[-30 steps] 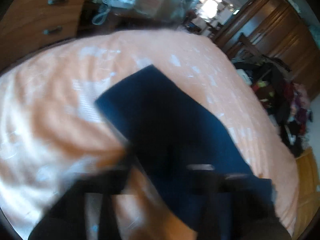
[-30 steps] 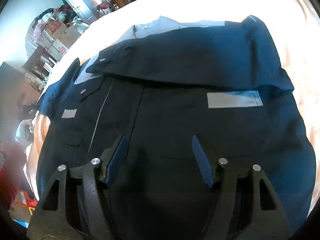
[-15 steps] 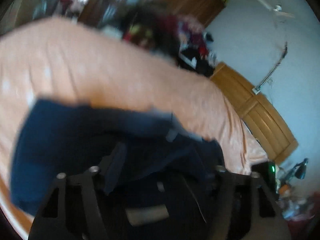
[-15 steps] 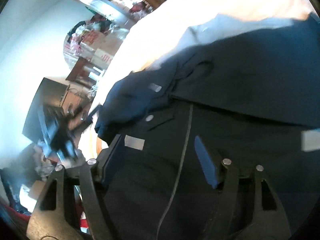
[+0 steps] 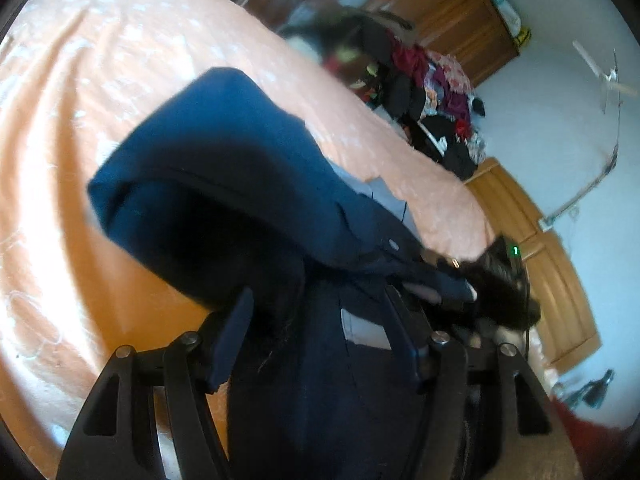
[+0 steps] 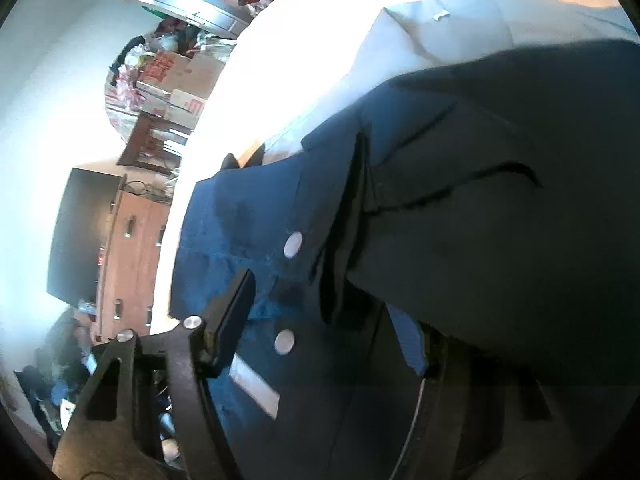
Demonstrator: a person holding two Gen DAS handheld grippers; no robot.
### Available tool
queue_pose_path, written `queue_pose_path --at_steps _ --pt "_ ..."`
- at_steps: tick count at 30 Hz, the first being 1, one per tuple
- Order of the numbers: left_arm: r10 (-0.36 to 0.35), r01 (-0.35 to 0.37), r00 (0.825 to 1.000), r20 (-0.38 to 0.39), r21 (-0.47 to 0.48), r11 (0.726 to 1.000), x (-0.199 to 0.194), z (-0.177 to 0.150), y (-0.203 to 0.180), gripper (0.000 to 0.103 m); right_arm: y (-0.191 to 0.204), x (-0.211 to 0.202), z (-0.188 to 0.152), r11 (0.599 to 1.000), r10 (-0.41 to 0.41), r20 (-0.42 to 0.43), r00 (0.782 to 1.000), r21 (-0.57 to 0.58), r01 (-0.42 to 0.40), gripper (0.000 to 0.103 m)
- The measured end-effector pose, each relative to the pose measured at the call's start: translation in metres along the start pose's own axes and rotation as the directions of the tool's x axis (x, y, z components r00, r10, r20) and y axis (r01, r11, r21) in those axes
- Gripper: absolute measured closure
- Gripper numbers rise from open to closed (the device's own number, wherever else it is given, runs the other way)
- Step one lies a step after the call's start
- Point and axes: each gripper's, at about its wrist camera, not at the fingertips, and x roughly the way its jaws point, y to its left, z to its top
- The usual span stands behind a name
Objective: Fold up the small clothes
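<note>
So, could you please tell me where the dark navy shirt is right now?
The dark navy shirt lies partly folded on the peach bedspread, under both open grippers in both wrist views.

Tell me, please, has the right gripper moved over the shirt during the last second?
Yes. The right gripper has shifted from the shirt's chest toward its collar end: the white buttons, earlier far off, now lie between its fingers.

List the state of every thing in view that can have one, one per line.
navy shirt: partly folded, one part doubled over, lying on the bed
shirt buttons: two showing, not fastened through anything visible
left gripper: open, fingers either side of the cloth
right gripper: open, over the shirt
bed sheet: spread, wrinkled
</note>
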Motion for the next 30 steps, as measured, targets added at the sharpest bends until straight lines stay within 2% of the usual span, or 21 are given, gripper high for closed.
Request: queue_pose_path --at_steps 2,3,7,8,9,11,13,17,21,23,24,27,30 --pt "-0.018 0.019 1.0 0.002 -0.027 0.999 -0.001 -0.001 0.007 0.037 0.003 0.001 -0.002 1.0 -0.01 0.001 1.0 0.0 0.01 0.073" --pt "-0.023 0.023 1.0 0.002 -0.036 0.999 0.0 0.0 0.008 0.037 0.002 0.0 -0.003 1.0 -0.009 -0.001 1.0 0.014 0.009 0.082" --pt "-0.015 0.014 1.0 -0.003 -0.034 0.999 0.002 0.005 0.005 0.037 0.005 -0.014 -0.009 0.999 0.02 0.037 0.999 0.027 -0.021 0.09" --pt "-0.013 0.013 1.0 -0.003 -0.033 0.999 0.001 0.007 0.004 0.037 0.005 -0.019 -0.01 0.998 0.043 0.048 0.998 0.042 -0.045 0.091" --pt "-0.015 0.014 1.0 -0.002 -0.033 0.999 0.0 0.007 0.004 0.037 0.006 -0.024 -0.012 0.992 0.104 0.054 0.993 0.066 -0.107 0.099" --pt "-0.016 0.016 1.0 -0.001 -0.037 0.999 -0.001 0.007 0.006 0.037 0.011 -0.02 -0.015 0.988 0.142 0.018 0.99 0.065 -0.143 0.097" --pt "-0.013 0.013 1.0 -0.002 -0.042 0.999 0.0 0.006 0.007 0.037 0.013 -0.015 -0.016 0.993 0.102 0.007 0.995 0.051 -0.102 0.093" --pt "-0.017 0.017 1.0 -0.002 -0.046 0.999 -0.002 0.007 0.007 0.036 0.01 -0.01 -0.014 0.994 0.094 0.012 0.995 0.061 -0.095 0.093" --pt "-0.019 0.019 1.0 -0.005 -0.046 0.999 -0.001 0.006 0.007 0.035 0.011 -0.002 -0.008 1.0 0.027 0.004 1.0 0.011 -0.027 0.09" --pt "-0.019 0.019 1.0 -0.004 -0.047 0.999 -0.003 0.005 0.007 0.035 0.016 -0.006 -0.007 1.0 0.011 0.009 1.0 -0.005 -0.011 0.098" --pt "-0.019 0.019 1.0 -0.003 -0.048 0.999 -0.003 0.005 0.007 0.035 0.016 -0.015 -0.006 1.0 0.029 0.028 0.999 -0.003 -0.029 0.101" --pt "-0.018 0.019 1.0 0.02 -0.052 0.998 -0.008 0.004 0.005 0.035 0.021 -0.075 0.005 0.997 0.071 0.187 0.98 -0.021 -0.068 0.101" --pt "-0.018 0.02 0.998 0.055 -0.043 0.999 -0.016 0.002 0.005 0.035 0.003 -0.138 0.018 0.999 0.036 0.301 0.953 -0.012 -0.034 0.101"
